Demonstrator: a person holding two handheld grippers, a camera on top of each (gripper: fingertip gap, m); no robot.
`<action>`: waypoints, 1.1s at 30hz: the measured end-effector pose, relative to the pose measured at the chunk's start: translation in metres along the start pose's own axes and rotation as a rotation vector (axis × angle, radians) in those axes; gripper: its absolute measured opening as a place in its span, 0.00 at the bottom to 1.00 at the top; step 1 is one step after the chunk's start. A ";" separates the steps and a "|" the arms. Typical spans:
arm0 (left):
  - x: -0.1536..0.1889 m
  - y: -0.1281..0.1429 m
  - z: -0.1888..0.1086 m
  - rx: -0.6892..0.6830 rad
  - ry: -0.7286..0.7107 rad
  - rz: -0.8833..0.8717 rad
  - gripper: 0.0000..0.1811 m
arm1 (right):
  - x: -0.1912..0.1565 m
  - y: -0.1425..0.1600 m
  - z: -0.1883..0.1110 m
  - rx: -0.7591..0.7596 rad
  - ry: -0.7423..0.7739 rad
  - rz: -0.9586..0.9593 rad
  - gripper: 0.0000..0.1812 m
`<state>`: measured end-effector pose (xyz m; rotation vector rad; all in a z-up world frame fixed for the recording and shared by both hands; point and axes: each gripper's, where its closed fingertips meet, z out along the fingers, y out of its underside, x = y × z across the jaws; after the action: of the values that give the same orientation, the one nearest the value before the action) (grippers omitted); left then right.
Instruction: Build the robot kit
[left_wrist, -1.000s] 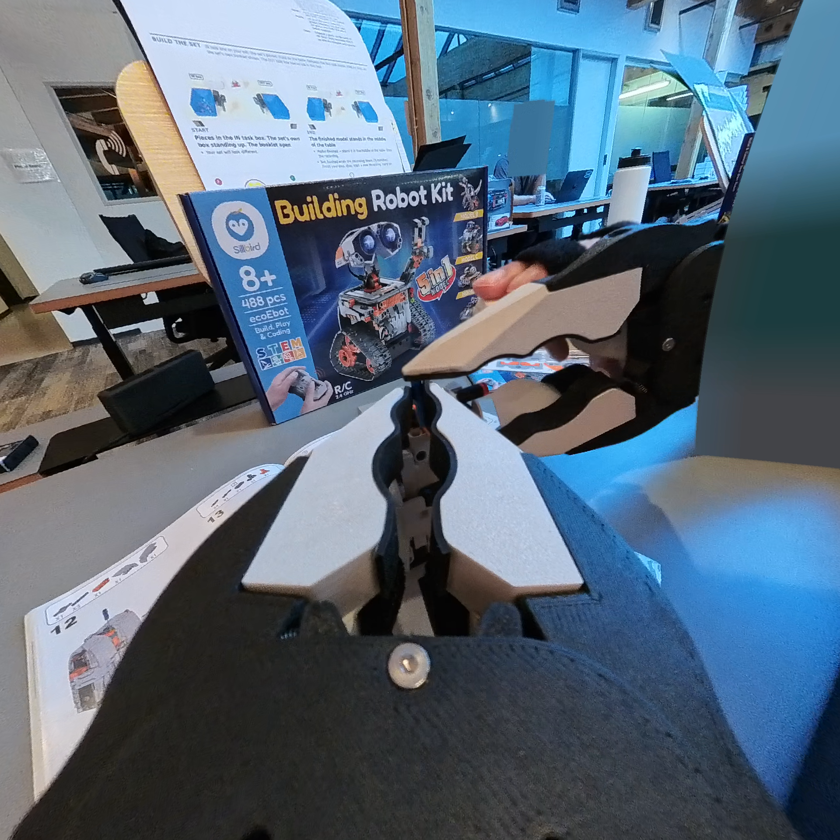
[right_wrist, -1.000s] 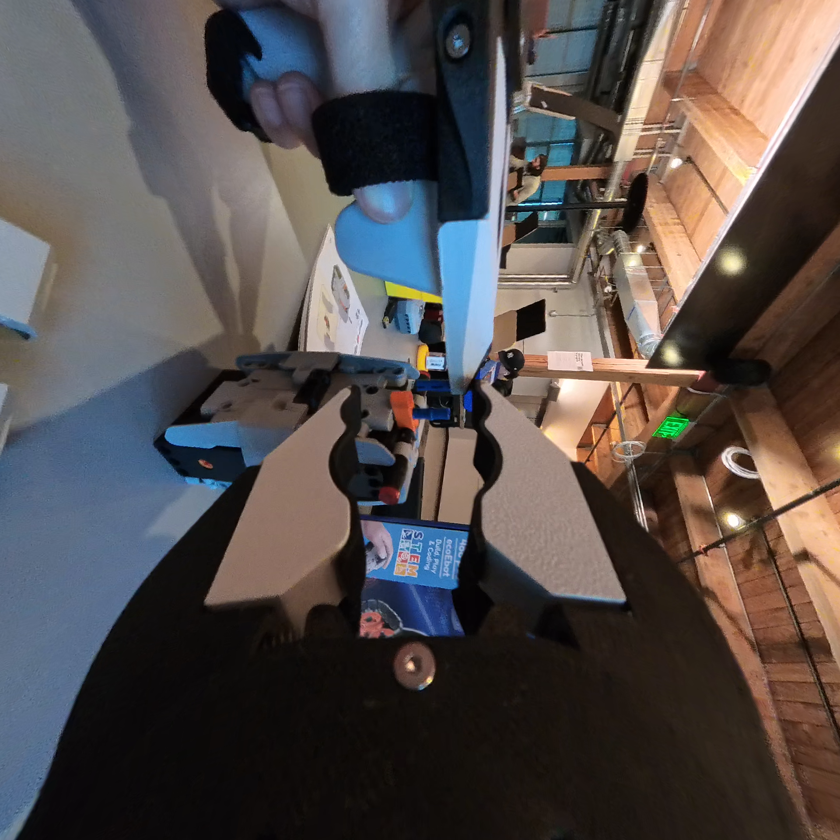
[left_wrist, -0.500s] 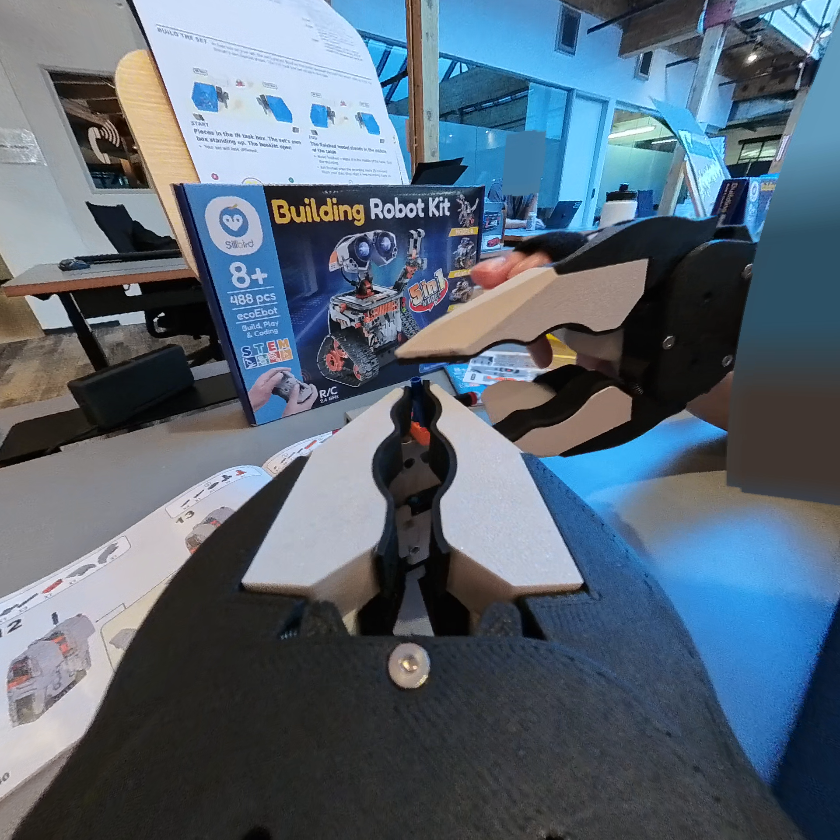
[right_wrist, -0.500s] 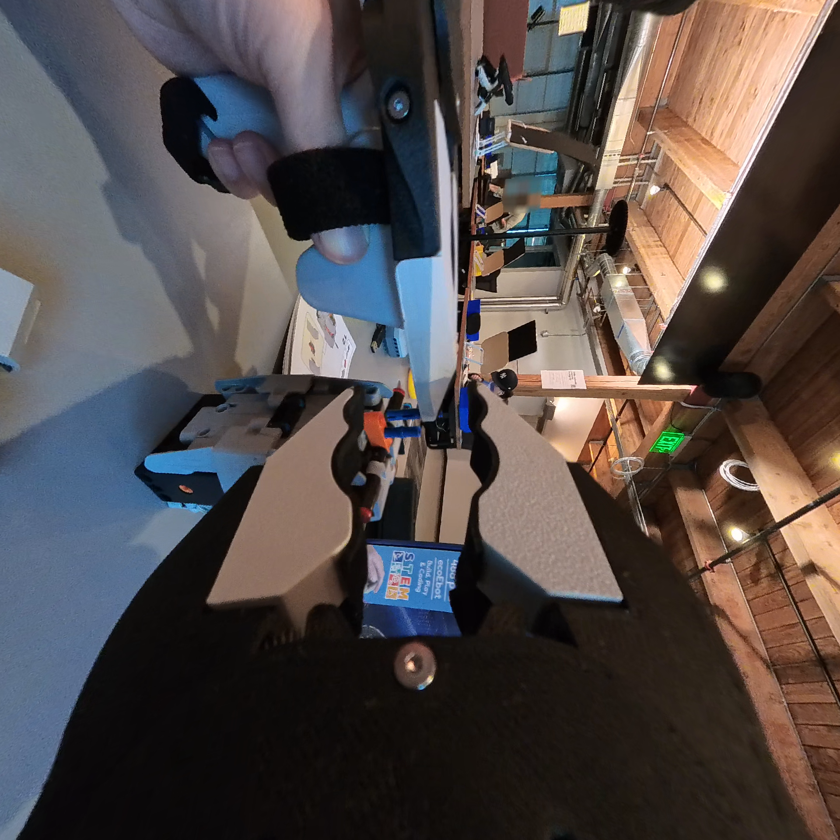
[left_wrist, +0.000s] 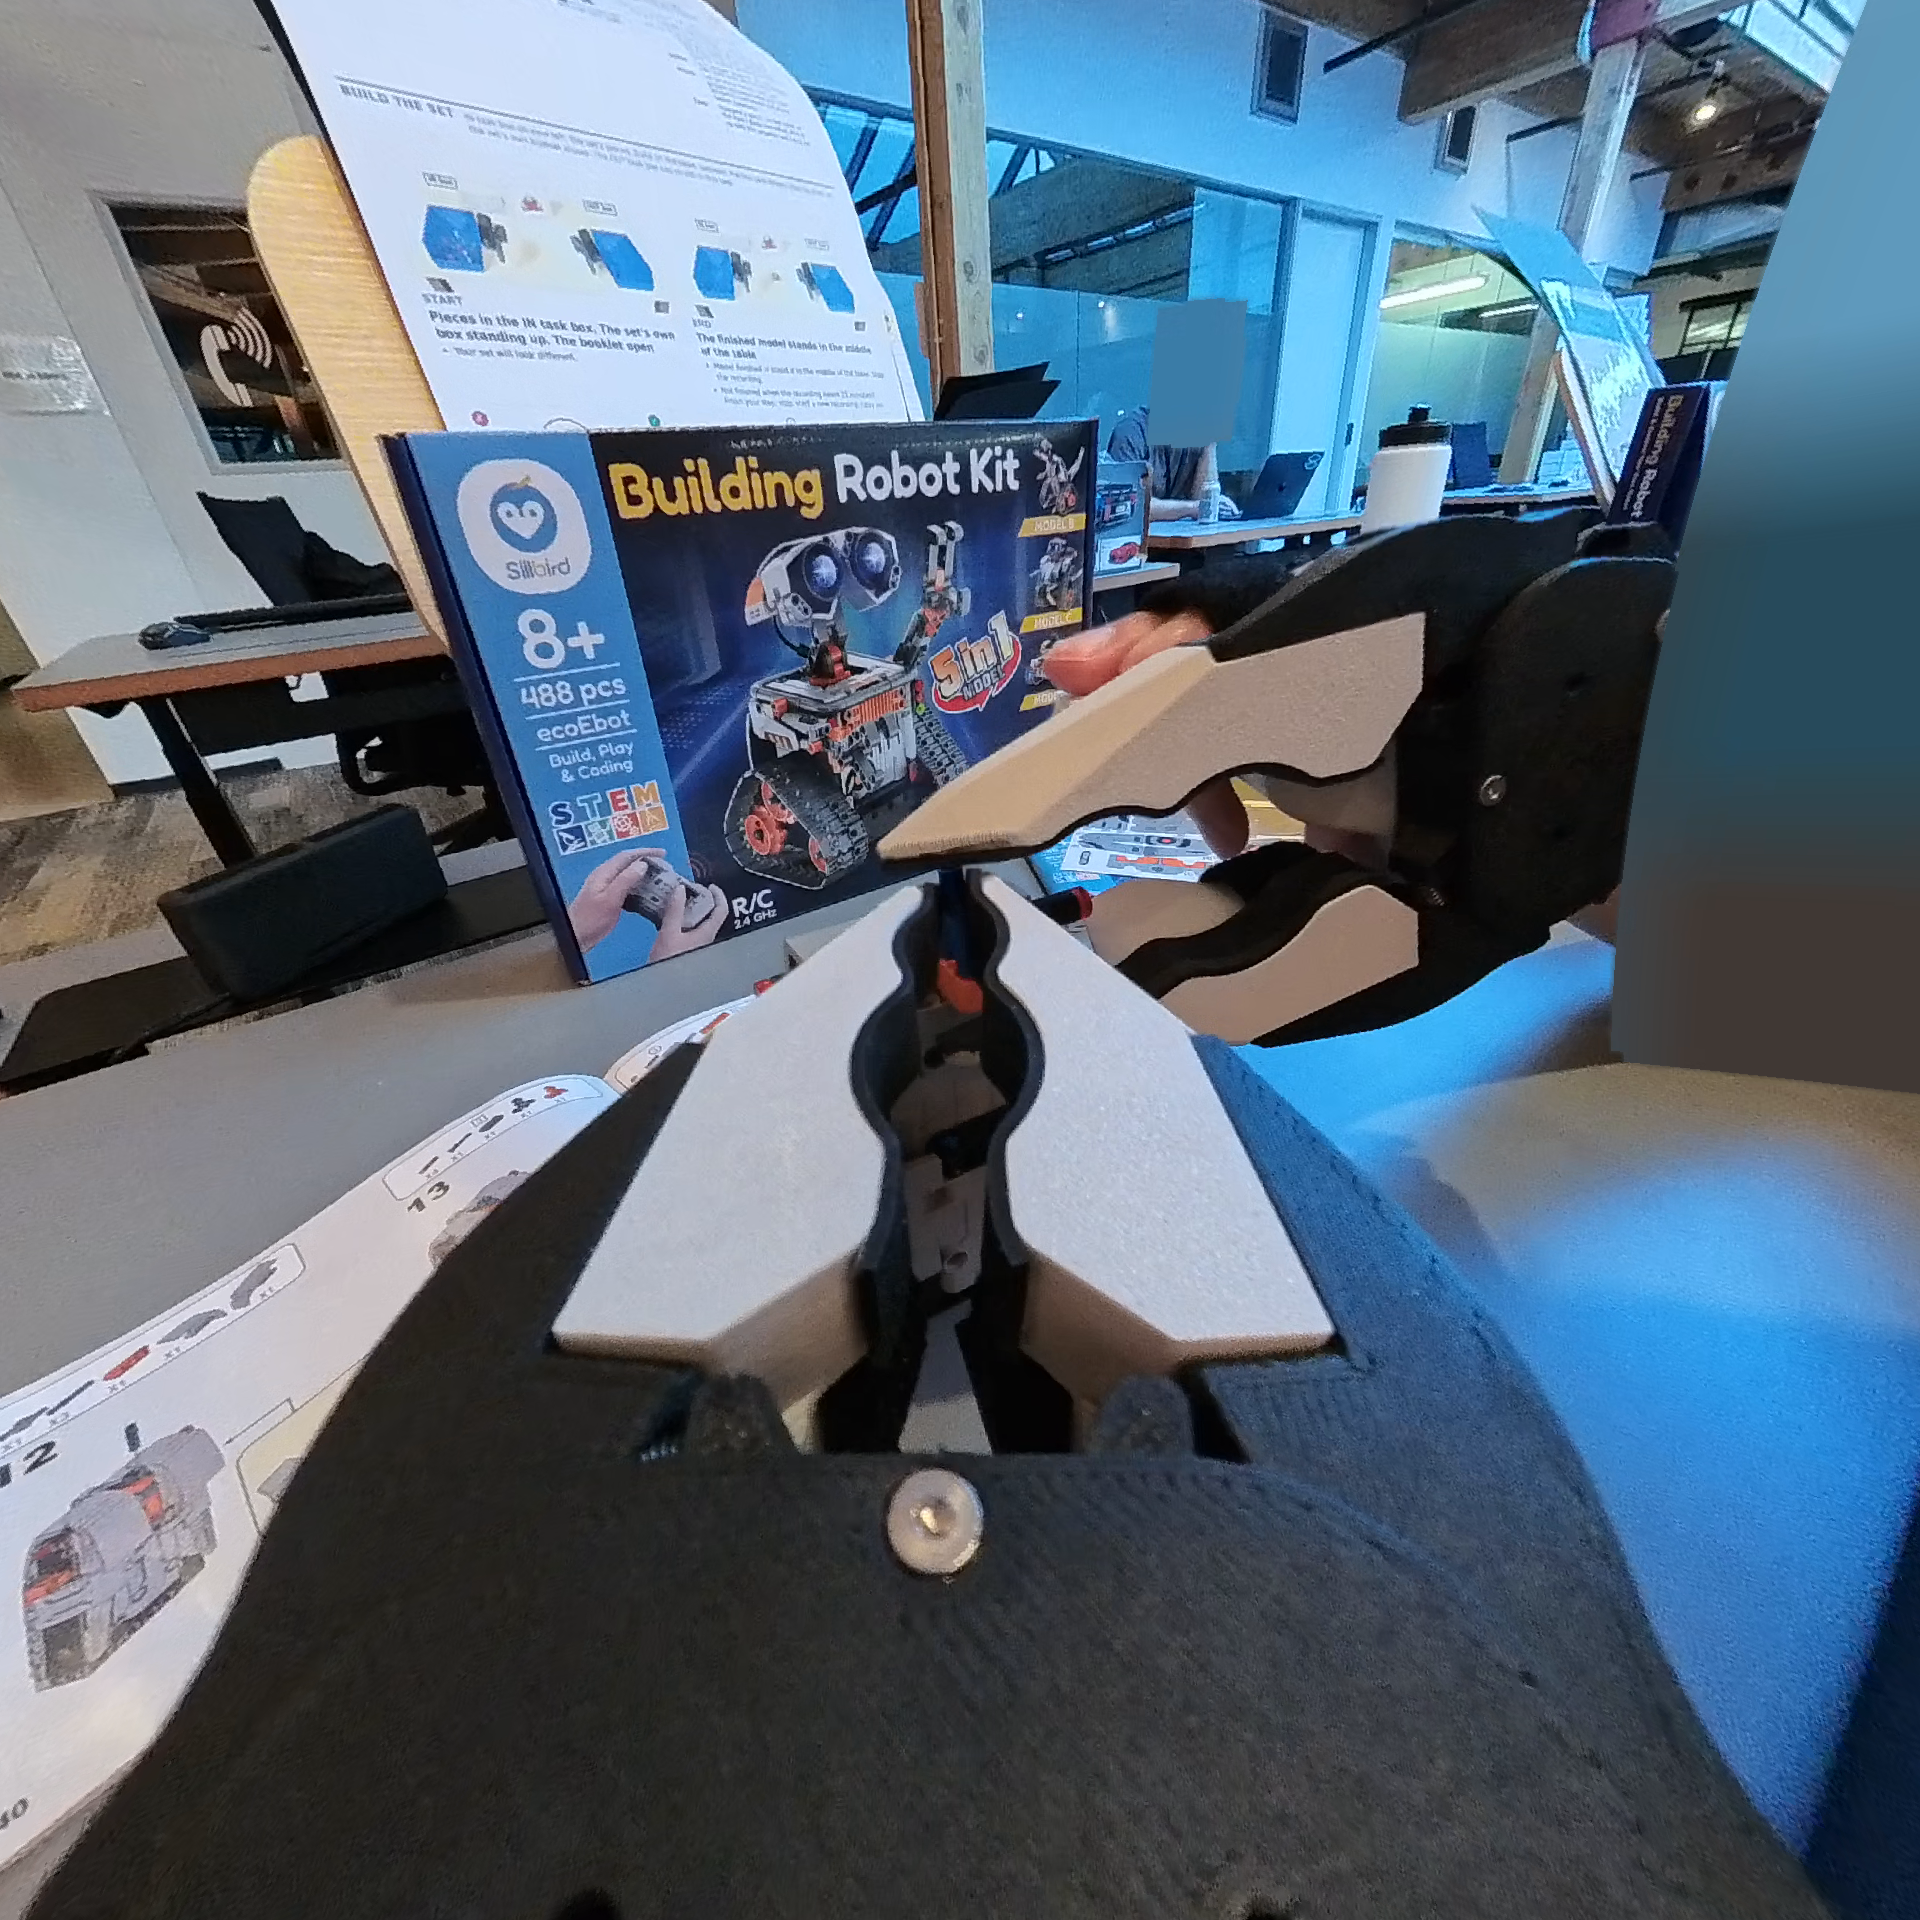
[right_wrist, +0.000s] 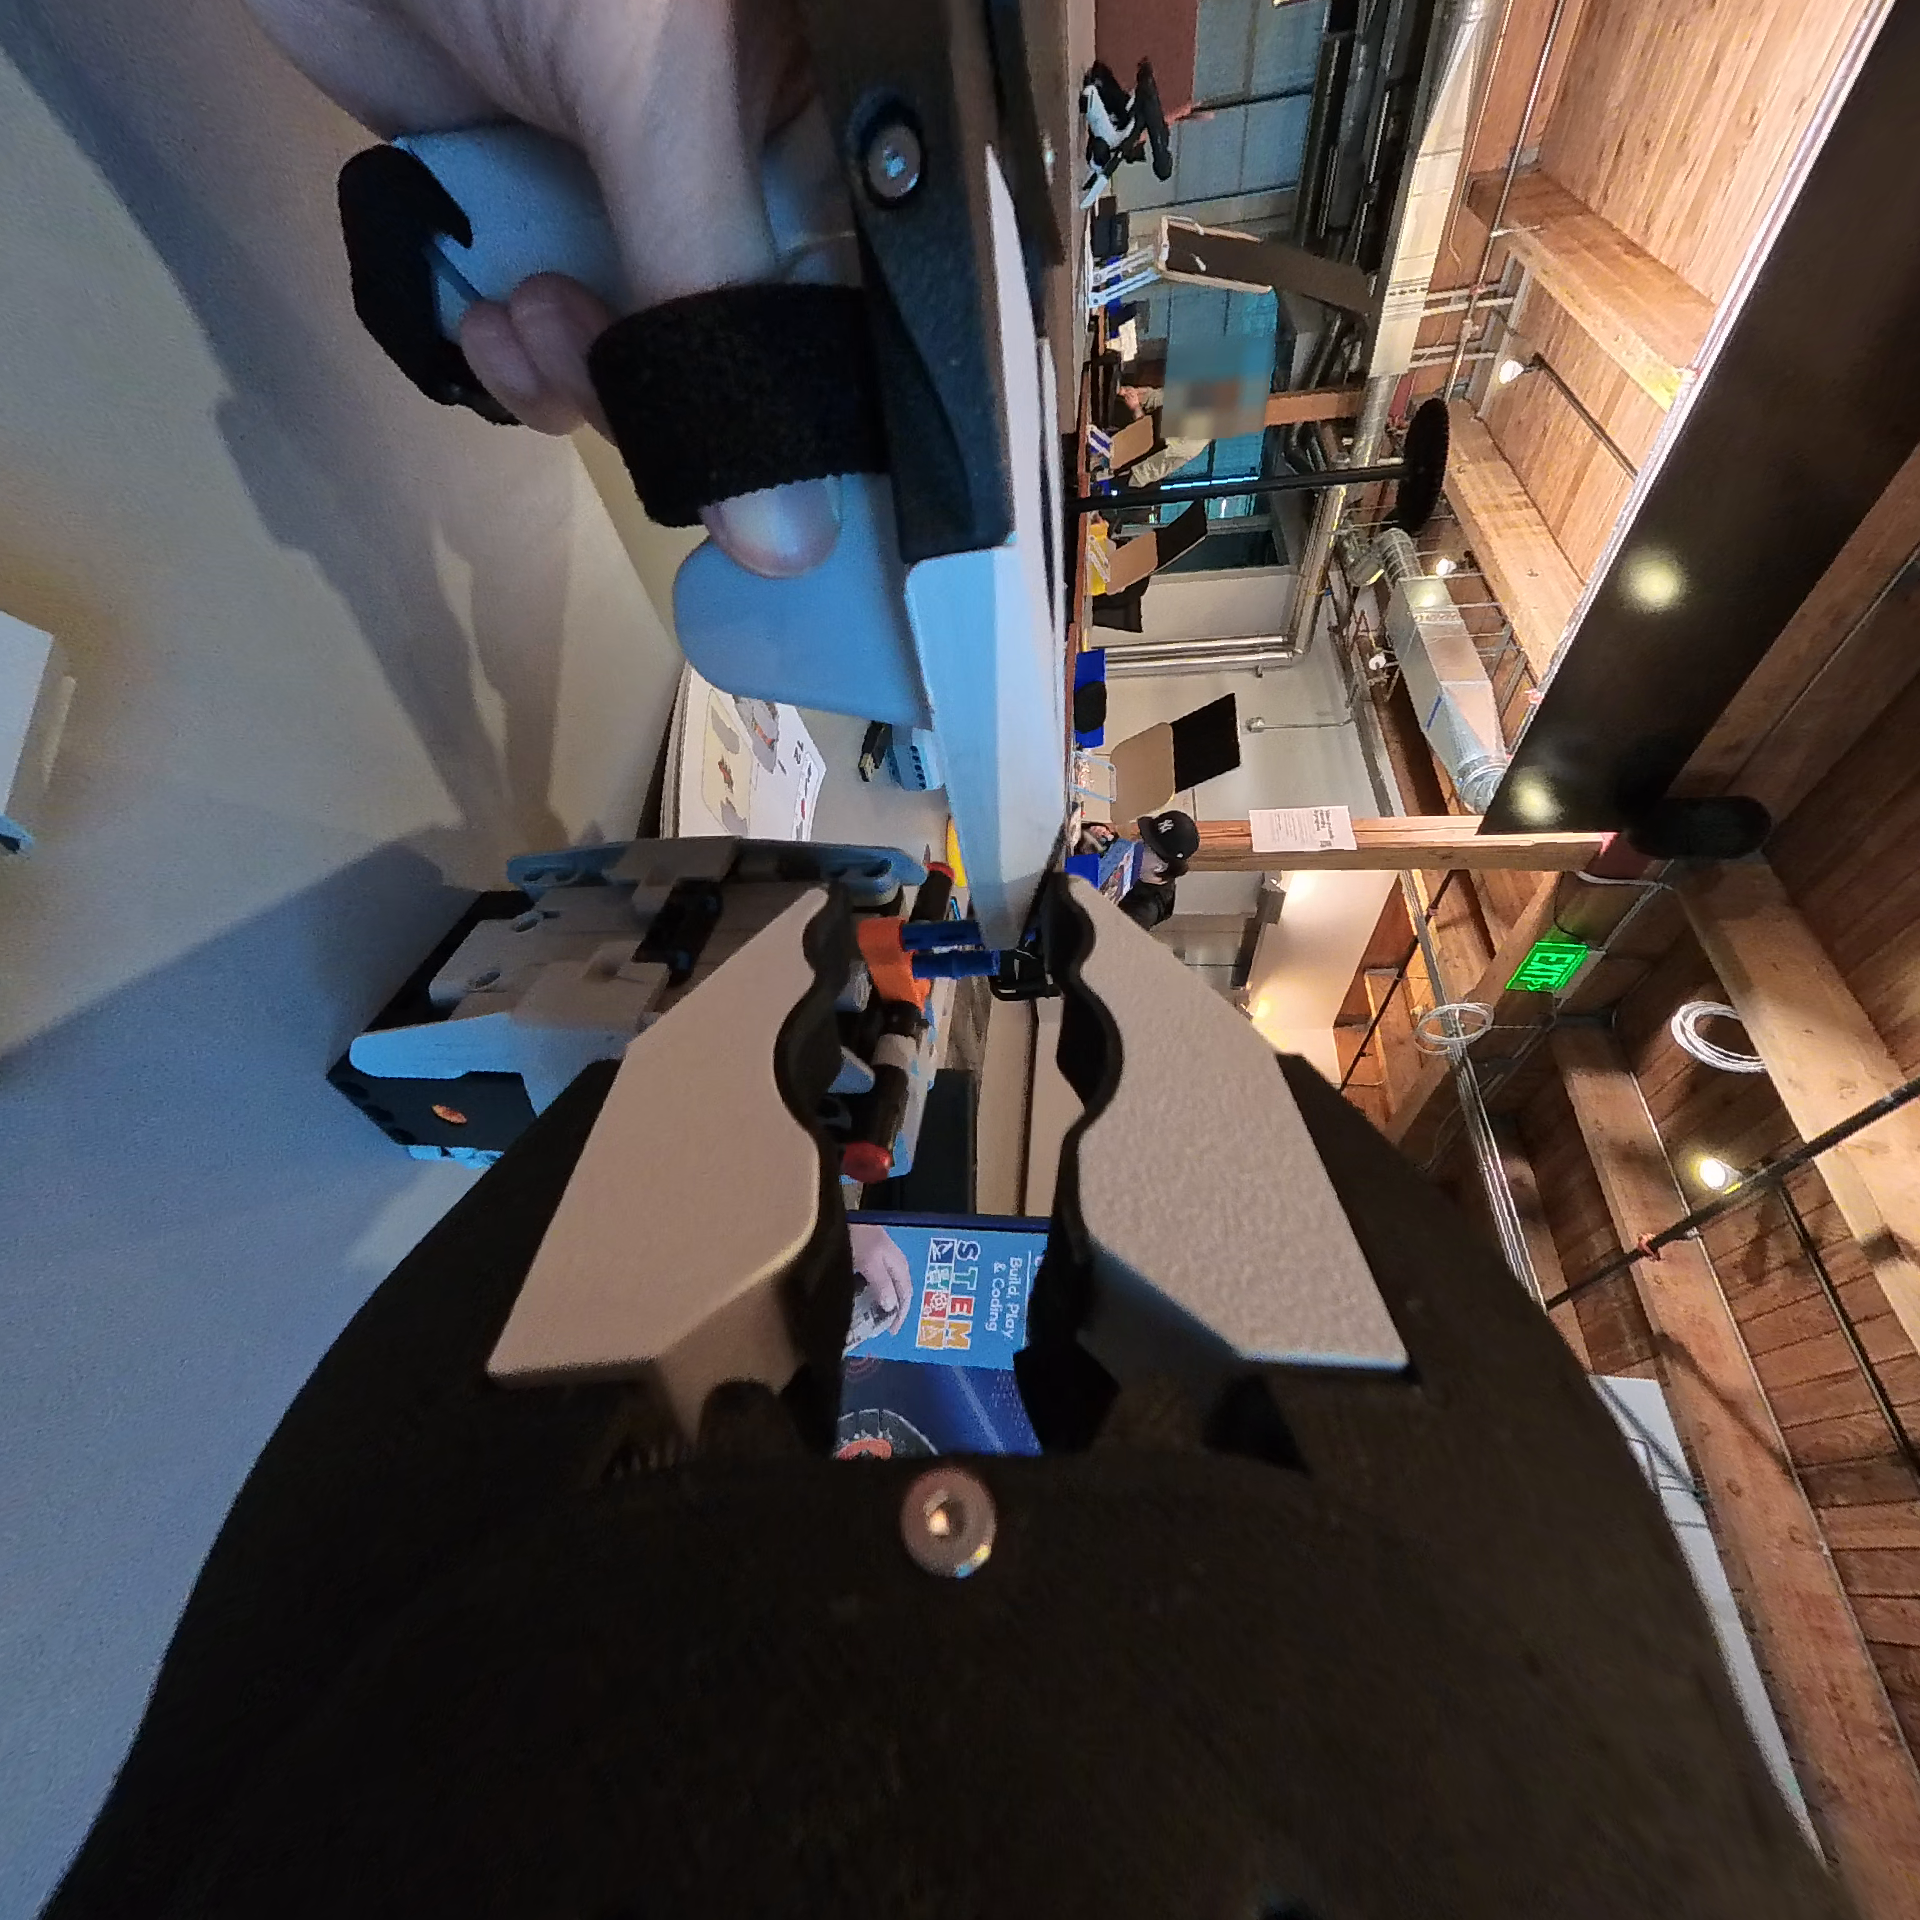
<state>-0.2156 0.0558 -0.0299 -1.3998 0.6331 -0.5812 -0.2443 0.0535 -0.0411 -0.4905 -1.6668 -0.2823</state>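
Brick model (right_wrist: 623, 987) pinched by left gripper (left_wrist: 951, 894) — right gripper (right_wrist: 940, 935) seemingly unclenched; kit box (left_wrist: 748, 675) behind.

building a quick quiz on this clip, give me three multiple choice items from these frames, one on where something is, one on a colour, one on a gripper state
1. Where is the kit box?
A. standing upright on the table behind the open booklet
B. lying flat under the booklet
C. held in the right gripper

2. What colour are the two pins sticking out of the brick assembly?
A. yellow
B. blue
C. green

3. How is the left gripper?
A. wide open and empty
B. out of view
C. shut on the brick assembly

Answers:
1. A: the left wrist view shows the box on its edge behind the booklet pages.
2. B: in the right wrist view both pins are blue, beside an orange part.
3. C: its fingers press on grey, orange and blue pieces between them.
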 end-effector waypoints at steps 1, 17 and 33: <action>0.000 0.000 0.000 0.001 0.001 -0.001 0.00 | 0.001 0.001 0.000 -0.002 0.006 0.001 0.20; 0.002 0.001 -0.002 0.015 -0.022 0.068 0.00 | -0.003 0.002 0.001 0.007 0.010 0.036 0.20; 0.001 0.001 -0.003 0.021 -0.040 0.097 0.00 | 0.000 0.002 0.002 0.012 0.043 0.059 0.17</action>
<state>-0.2171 0.0535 -0.0307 -1.3505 0.6577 -0.4806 -0.2448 0.0562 -0.0416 -0.5204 -1.6084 -0.2374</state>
